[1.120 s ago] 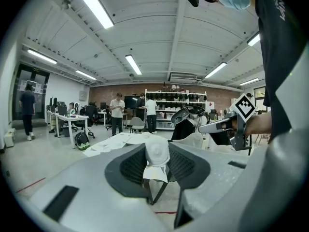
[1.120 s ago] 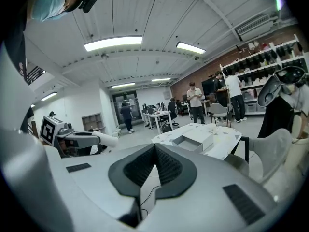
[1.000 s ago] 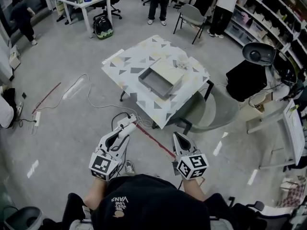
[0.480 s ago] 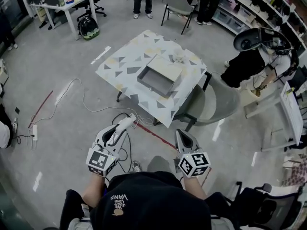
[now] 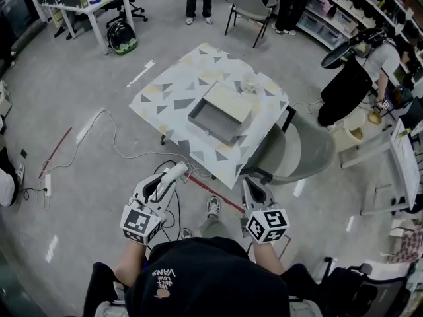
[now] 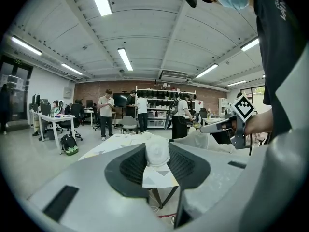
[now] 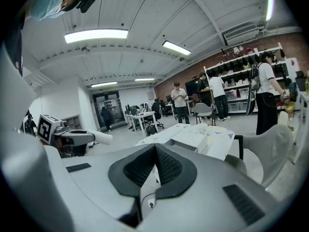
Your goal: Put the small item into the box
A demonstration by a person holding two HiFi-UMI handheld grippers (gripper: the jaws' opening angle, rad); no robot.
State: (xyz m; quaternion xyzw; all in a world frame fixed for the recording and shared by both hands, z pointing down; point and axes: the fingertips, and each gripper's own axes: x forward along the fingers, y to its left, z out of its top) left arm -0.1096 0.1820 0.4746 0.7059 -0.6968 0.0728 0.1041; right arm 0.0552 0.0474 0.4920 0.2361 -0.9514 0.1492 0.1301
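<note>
**Item gripped, box not yet reached**

The left gripper (image 5: 172,174) clamps the item (image 6: 157,151), a white, soft-looking rounded lump, between its dark ribbed pads. The right gripper (image 7: 154,164) has its jaws pressed together, with nothing in them. The box (image 5: 213,119), shallow, grey and rectangular, lies open on the triangle-patterned table (image 5: 172,94), well ahead of the person. The approach and the drop appear to remain.

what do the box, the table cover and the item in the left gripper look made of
Box: grey, matte, thin flat walls; probably cardboard or plastic, too far to tell.
Cover: pale with a triangle print, edge hanging down; likely cloth or a thin sheet.
Item in the left gripper: white, rounded, slightly wrinkled; looks soft, perhaps fabric or foam.
</note>
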